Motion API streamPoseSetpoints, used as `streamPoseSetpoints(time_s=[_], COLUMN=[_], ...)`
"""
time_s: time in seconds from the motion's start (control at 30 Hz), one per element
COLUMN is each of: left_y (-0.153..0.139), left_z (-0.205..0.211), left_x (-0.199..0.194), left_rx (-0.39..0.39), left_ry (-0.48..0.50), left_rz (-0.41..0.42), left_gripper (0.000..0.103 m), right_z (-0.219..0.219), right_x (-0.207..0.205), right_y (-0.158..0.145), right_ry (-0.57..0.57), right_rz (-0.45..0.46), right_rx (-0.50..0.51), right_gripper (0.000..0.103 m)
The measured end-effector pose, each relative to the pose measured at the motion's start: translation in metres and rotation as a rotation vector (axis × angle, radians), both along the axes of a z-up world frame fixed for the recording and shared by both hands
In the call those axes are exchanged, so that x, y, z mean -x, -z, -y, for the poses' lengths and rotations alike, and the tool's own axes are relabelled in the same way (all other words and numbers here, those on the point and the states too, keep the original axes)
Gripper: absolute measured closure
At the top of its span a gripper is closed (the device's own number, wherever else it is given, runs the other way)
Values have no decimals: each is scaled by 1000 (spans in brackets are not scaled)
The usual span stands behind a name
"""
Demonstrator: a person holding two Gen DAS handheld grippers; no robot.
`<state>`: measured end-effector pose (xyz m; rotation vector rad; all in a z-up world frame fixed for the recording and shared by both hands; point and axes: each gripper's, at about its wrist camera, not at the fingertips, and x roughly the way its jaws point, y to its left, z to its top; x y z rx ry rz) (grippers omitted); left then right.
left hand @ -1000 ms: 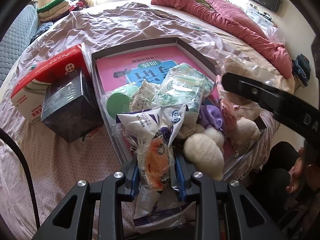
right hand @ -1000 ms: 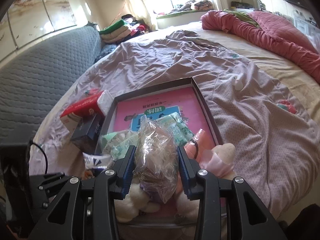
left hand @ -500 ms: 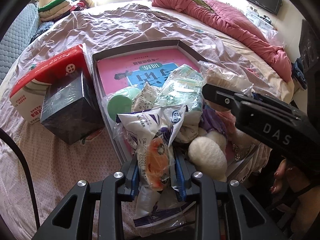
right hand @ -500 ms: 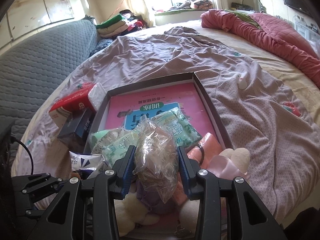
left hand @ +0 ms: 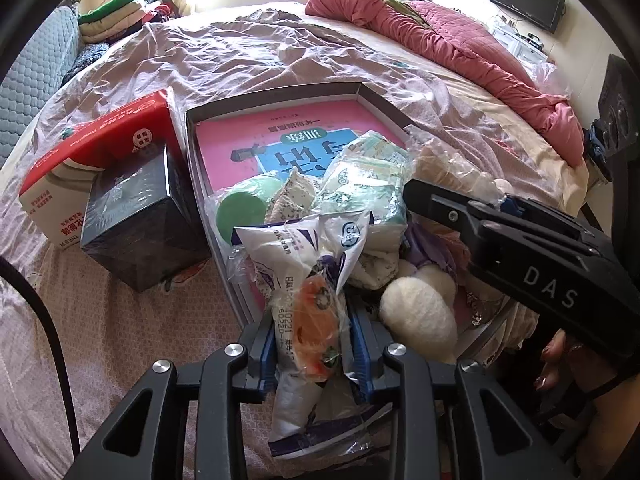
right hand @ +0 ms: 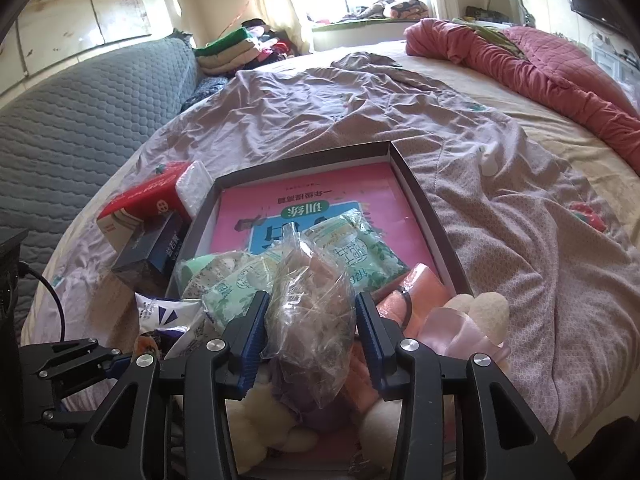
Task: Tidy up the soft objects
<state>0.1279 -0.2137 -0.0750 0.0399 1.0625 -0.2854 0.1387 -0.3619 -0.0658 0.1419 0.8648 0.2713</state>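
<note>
A wide bed (right hand: pixel 520 208) under a wrinkled lilac sheet carries a shallow box (right hand: pixel 436 220) crowded with soft packets. The left hand-held gripper (left hand: pixel 314 344) is clamped on a slick white snack bag (left hand: pixel 308 256) at the box's near left edge. The right hand-held gripper (right hand: pixel 310 336) has just been opening its jaws; a crinkly clear bag (right hand: pixel 312 300) stands between them, barely pinched, if at all. Loosely held, that slippery film could slide out and tip onto the fluffy white toy (left hand: pixel 418 316) below, or catch on a pad.
</note>
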Motion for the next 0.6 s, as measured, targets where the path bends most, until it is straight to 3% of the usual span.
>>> streamPoseSetpoints(time_s=[0.1,0.2,0.6], left_y=[-1,-1,-18], left_z=[1,1,-4], left_x=[1,2,11], left_rx=[-2,-11,-3], left_ry=[3,1,0], left_rz=[-1,1,36], left_gripper=[68,57,45], right_z=[1,2,11], right_x=[2,5,24], right_y=[-3,-8,-41], right_ry=[4,5,63], right_rz=[8,17,66], right_rx=[1,-9,-16], right_gripper=[52,49,38])
